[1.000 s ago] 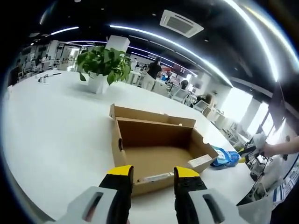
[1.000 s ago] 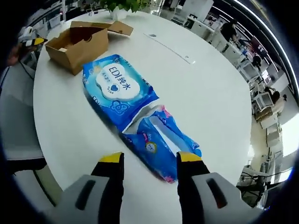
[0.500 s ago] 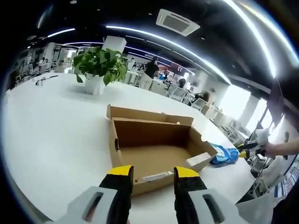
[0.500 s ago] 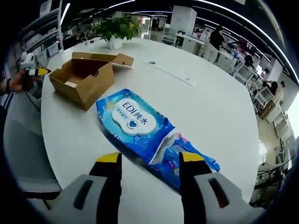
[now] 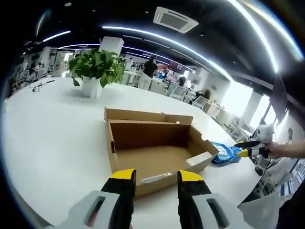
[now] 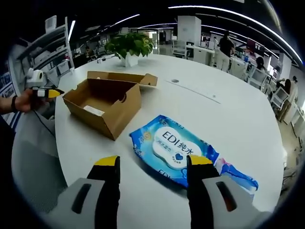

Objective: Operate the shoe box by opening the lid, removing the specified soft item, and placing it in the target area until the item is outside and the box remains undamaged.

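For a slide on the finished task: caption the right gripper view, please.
Blue wet-wipes pack lying on the white round table beside the open brown cardboard shoe box, right claw open above it.

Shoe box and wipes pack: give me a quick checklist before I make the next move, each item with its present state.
1. Lid open: ok. The shoe box stands with its lid folded back flat on the table.
2. Soft item outside: ok. The blue wipes pack lies on the table beside the box, apart from it.
3. Box undamaged: ok as far as the walls show; the far side cannot tell.
4. Box emptied: not ok. A white card and a paper strip still lie inside.
5. Right gripper free: ok, open, holding nothing.
6. Left gripper free: ok, open, at the box's near wall.
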A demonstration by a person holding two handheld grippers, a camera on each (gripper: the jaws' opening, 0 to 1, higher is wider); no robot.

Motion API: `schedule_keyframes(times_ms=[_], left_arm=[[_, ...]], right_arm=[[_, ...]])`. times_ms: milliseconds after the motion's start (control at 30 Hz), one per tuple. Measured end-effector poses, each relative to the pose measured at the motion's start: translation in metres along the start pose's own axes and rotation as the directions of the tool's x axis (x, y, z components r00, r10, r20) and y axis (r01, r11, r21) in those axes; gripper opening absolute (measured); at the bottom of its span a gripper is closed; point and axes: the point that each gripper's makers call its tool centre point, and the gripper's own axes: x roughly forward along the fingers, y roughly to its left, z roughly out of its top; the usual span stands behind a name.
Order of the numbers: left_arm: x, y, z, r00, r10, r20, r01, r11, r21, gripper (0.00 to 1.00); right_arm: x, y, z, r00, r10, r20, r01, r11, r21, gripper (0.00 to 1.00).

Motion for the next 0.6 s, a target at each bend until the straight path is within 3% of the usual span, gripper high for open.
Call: schedule_keyframes(times_ms=[267, 433, 600], left_arm=[[0.007, -0.012, 0.003, 0.998, -0.039, -0.056, 0.044, 0.995, 0.085, 0.35], [0.019, -0.022, 0.015, 0.995, -0.065, -0.073, 0.074, 0.987, 0.141, 0.35], [0.036, -0.041, 0.026, 0.988, -0.113, -0.105, 0.135, 0.963, 0.231, 0.35]], right_arm=[[0.018, 0.026, 0.01, 0.999, 0.049, 0.025, -0.049, 0.999, -0.01, 0.54], [0.017, 0.04, 0.012, 0.997, 0.057, 0.047, -0.056, 0.998, -0.015, 0.54], [0.009, 0.049, 0.008, 0.996, 0.059, 0.063, -0.059, 0.998, -0.007, 0.54]])
